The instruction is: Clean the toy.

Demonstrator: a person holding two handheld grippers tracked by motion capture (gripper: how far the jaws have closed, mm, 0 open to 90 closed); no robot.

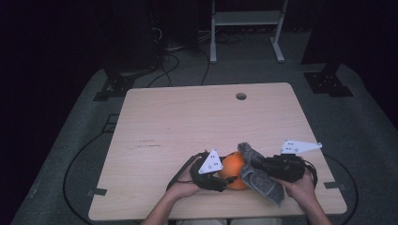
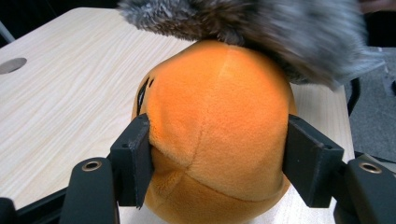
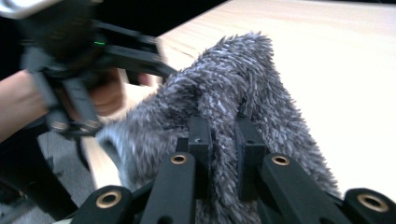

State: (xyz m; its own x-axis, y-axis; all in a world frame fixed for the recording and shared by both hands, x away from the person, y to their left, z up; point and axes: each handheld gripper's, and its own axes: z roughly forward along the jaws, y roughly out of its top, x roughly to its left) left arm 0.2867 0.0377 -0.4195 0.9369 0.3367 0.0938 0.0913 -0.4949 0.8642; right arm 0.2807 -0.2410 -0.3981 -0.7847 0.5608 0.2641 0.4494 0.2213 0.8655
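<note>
At the near edge of a pale wood-grain surface [image 1: 187, 117], a person seated at the bottom of the high view works two hand-held tools over an orange plush toy [image 1: 233, 168]. The left claw [image 2: 217, 161] is clamped on the toy, its black pads pressed into the soft sides, having just been closing on it. The right claw [image 3: 223, 158] is pinched tight on a fold of grey fuzzy cloth [image 1: 258, 173], which drapes over the top and right side of the toy and hangs toward the front edge. The toy rests on the surface, just in front of the person and right of centre, between the two hands. The surface carries a round cable hole [image 1: 241, 96] near its far edge and faint dark marks left of centre. Beyond it the room is dim: grey carpet [image 1: 366, 122], black cables [image 1: 169, 65] trailing across the floor, the white legs of a frame [image 1: 246, 28] at the back, and dark stand bases [image 1: 328, 82] at either far corner.
</note>
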